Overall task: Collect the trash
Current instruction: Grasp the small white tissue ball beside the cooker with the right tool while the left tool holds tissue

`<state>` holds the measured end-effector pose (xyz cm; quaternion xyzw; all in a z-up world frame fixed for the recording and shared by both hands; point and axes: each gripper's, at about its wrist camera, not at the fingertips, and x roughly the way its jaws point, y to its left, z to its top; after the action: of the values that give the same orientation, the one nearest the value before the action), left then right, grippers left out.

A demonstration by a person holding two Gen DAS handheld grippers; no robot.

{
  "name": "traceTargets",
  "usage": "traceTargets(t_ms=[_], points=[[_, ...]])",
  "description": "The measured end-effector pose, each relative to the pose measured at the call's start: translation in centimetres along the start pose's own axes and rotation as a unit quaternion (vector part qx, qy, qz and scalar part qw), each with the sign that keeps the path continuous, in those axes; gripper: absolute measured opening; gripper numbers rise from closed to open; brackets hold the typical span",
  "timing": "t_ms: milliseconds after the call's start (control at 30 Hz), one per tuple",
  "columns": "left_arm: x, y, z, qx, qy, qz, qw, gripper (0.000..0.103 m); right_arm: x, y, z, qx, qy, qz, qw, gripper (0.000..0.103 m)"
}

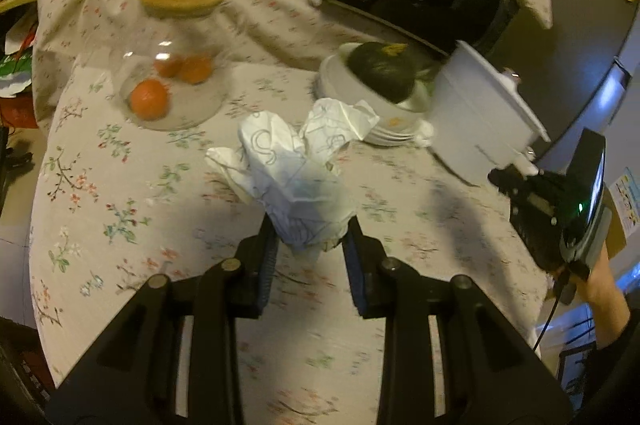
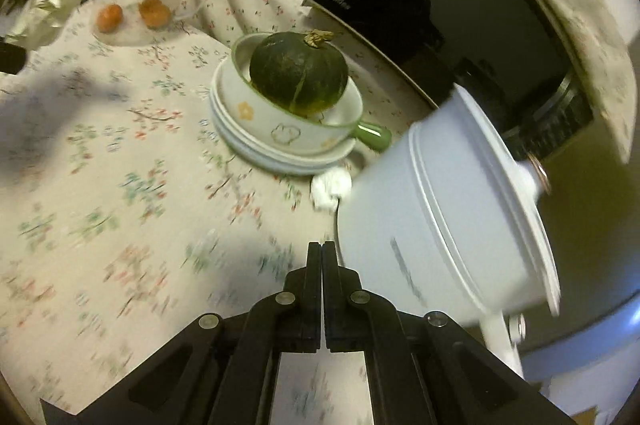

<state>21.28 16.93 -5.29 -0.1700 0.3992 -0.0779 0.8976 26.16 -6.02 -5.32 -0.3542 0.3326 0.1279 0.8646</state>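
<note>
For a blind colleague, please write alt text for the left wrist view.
The left gripper holds crumpled white paper above a floral tablecloth. Behind stand a glass jar of oranges, a dark squash in a bowl, and a white pot.

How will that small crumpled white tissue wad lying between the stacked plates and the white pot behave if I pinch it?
The small crumpled white tissue wad looks soft, so it will probably squash flat rather than resist. It seems very light and could scoot across the floral tablecloth if nudged. It is wedged beside the white pot, so approach room looks tight.
</note>
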Motion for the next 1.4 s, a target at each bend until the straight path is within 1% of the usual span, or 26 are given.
traceTargets(t_ms=[100, 200, 267, 333, 400, 433, 467, 500, 533, 567, 633, 667, 700, 767, 800, 867, 900, 1000, 1067, 1233, 1300, 1400], points=[[-0.9, -2.0, -0.8, 0.001, 0.002, -0.016, 0.9999, 0.033, -1.9, -0.7, -1.1, 0.012, -0.001, 0.004, 1.000, 0.001], [-1.8, -4.6, -1.9, 0.016, 0.007, -0.031, 0.9994, 0.033, -4.2, -0.9, -2.6, 0.019, -0.001, 0.006, 1.000, 0.001], [-2.1, -5.6, -2.5, 0.018, 0.013, -0.038, 0.9990, 0.033, -4.9, -0.9, -3.3, 0.021, 0.003, 0.008, 1.000, 0.001], [-2.6, -6.4, -2.7, 0.009, 0.017, -0.051, 0.9985, 0.033, -5.9, -1.2, -4.1, 0.038, 0.009, 0.030, 0.999, 0.001], [-3.2, -7.1, -2.7, 0.005, 0.017, -0.062, 0.9979, 0.033, -6.6, -1.4, -4.6, 0.055, 0.002, 0.063, 0.997, 0.003], [-3.6, -7.4, -2.6, 0.006, 0.015, -0.067, 0.9976, 0.033, -6.8, -1.5, -4.8, 0.060, 0.000, 0.072, 0.996, 0.009], [-3.8, -7.5, -2.6, 0.005, 0.012, -0.073, 0.9973, 0.033, -6.6, -1.6, -4.8, 0.067, -0.002, 0.088, 0.994, 0.022], [-4.1, -7.5, -2.5, 0.004, 0.011, -0.078, 0.9969, 0.033, -6.4, -1.7, -4.7, 0.072, -0.004, 0.099, 0.992, 0.031], [-4.2, -7.4, -2.4, 0.005, 0.009, -0.082, 0.9966, 0.033, -6.0, -1.9, -4.4, 0.075, -0.011, 0.106, 0.991, 0.051], [-4.2, -7.2, -2.3, 0.005, 0.007, -0.084, 0.9964, 0.033, -5.5, -2.0, -3.8, 0.073, -0.019, 0.110, 0.991, 0.058], [-3.9, -6.5, -2.0, 0.007, 0.010, -0.086, 0.9962, 0.033, -3.9, -1.9, -2.4, 0.060, -0.017, 0.120, 0.991, 0.058], [-3.8, -6.1, -1.8, 0.007, 0.010, -0.087, 0.9961, 0.033, -3.1, -1.8, -1.7, 0.050, -0.010, 0.113, 0.992, 0.056], [-3.6, -5.6, -1.5, 0.007, 0.010, -0.088, 0.9960, 0.033, -1.4, -1.5, -0.4, 0.023, 0.001, 0.097, 0.995, 0.056], [-3.6, -4.7, -1.1, 0.004, 0.007, -0.087, 0.9962, 0.033, 0.9, -0.9, 1.0, -0.017, 0.015, 0.078, 0.997, 0.056], [-3.4, -4.1, -0.7, 0.000, 0.004, -0.087, 0.9962, 0.033, 2.9, -0.5, 2.0, -0.047, 0.027, 0.064, 0.996, 0.056], [-3.3, -3.2, -0.4, -0.006, 0.000, -0.085, 0.9964, 0.033, 5.3, -0.2, 3.1, -0.076, 0.037, 0.053, 0.995, 0.053], [-3.2, -2.8, -0.3, -0.009, -0.001, -0.084, 0.9964, 0.033, 7.1, 0.0, 3.8, -0.095, 0.046, 0.047, 0.993, 0.051], [-2.9, -2.0, -0.1, -0.025, 0.001, -0.078, 0.9966, 0.033, 10.3, 1.0, 4.9, -0.142, 0.067, 0.038, 0.987, 0.047], [-2.9, -1.9, -0.1, -0.024, 0.000, -0.076, 0.9968, 0.033, 11.5, 1.4, 5.4, -0.163, 0.074, 0.032, 0.983, 0.045], [-3.0, -1.6, -0.1, -0.027, 0.000, -0.077, 0.9966, 0.033, 13.9, 2.2, 6.3, -0.204, 0.091, 0.014, 0.975, 0.045], [-3.2, -1.6, -0.2, -0.028, -0.002, -0.076, 0.9967, 0.033, 14.7, 2.2, 6.6, -0.214, 0.098, 0.006, 0.972, 0.045], [-3.4, -1.5, -0.1, -0.030, -0.004, -0.078, 0.9965, 0.033, 15.7, 1.9, 7.0, -0.219, 0.108, 0.006, 0.970, 0.044]])
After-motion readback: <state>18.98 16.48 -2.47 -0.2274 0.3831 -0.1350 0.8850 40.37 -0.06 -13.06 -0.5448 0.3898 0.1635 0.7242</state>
